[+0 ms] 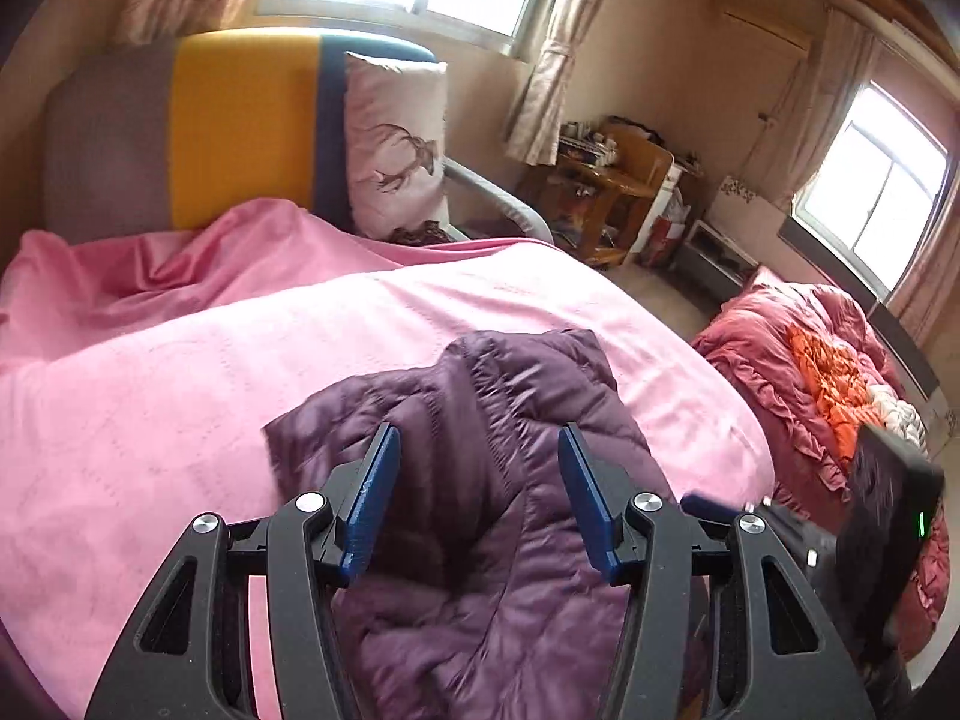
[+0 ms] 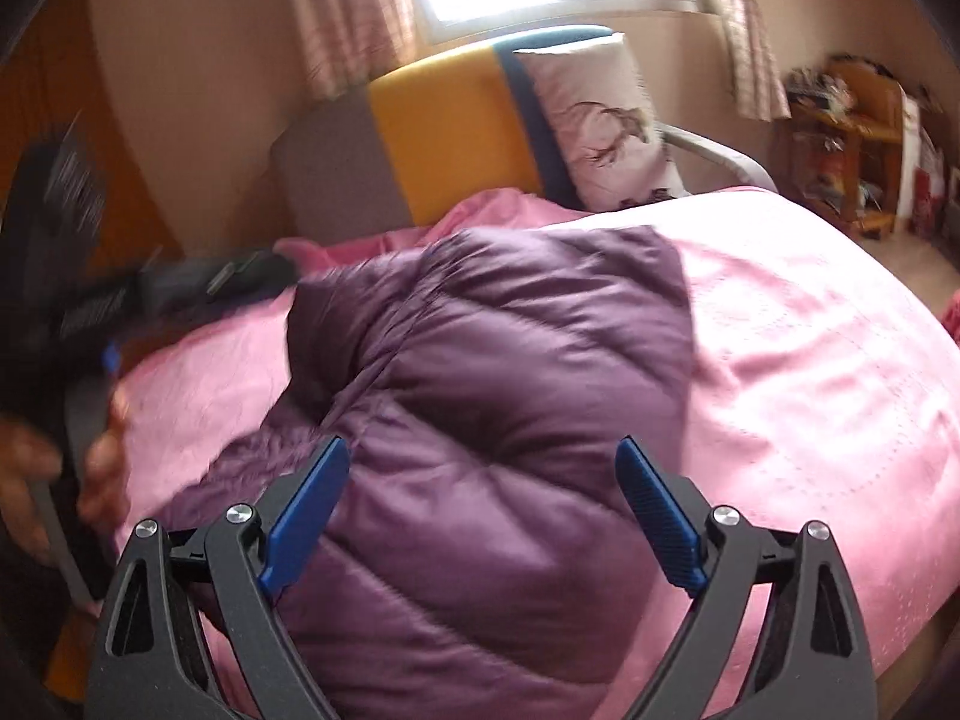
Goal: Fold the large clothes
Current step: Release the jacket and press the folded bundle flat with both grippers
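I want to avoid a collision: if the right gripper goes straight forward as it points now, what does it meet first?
Most likely the purple padded jacket, lying directly between and ahead of the open right gripper; how far is unclear.

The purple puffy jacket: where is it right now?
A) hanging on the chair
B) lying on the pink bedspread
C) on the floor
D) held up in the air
B: the purple puffy jacket lies bunched on the pink bedspread, with the right gripper and the left gripper both open above it, gripping nothing.
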The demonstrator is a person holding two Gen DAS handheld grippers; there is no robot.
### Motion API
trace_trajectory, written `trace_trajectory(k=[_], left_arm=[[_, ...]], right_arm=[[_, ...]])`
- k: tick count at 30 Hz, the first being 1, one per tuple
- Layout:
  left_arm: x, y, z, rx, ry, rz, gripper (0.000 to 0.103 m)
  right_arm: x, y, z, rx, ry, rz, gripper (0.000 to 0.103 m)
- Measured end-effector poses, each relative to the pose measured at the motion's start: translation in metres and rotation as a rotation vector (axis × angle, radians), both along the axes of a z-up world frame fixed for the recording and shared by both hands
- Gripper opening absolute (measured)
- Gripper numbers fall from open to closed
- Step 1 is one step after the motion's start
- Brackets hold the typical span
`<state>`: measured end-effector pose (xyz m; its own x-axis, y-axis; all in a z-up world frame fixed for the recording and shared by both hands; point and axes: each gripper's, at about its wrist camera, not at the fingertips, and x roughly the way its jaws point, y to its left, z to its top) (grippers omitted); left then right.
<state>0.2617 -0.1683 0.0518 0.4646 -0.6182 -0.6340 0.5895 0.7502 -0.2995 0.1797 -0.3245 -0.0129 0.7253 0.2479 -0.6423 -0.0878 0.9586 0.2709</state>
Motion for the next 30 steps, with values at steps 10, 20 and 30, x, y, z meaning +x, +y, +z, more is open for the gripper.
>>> trace_trajectory(k=[10,20,30], left_arm=[[0.029,0.007,-0.084,0.024,0.193,0.095,0.054],[0.010,0.032,-0.119,0.035,0.129,0.170,0.051],[-0.024,0.036,-0.079,0.069,0.008,0.222,0.069]], right_arm=[[-0.007,0.072,-0.052,-0.240,-0.033,0.085,0.091],[-0.012,0.096,-0.078,-0.309,-0.044,0.131,0.091],[-0.048,0.088,-0.046,-0.257,-0.026,0.065,0.093]])
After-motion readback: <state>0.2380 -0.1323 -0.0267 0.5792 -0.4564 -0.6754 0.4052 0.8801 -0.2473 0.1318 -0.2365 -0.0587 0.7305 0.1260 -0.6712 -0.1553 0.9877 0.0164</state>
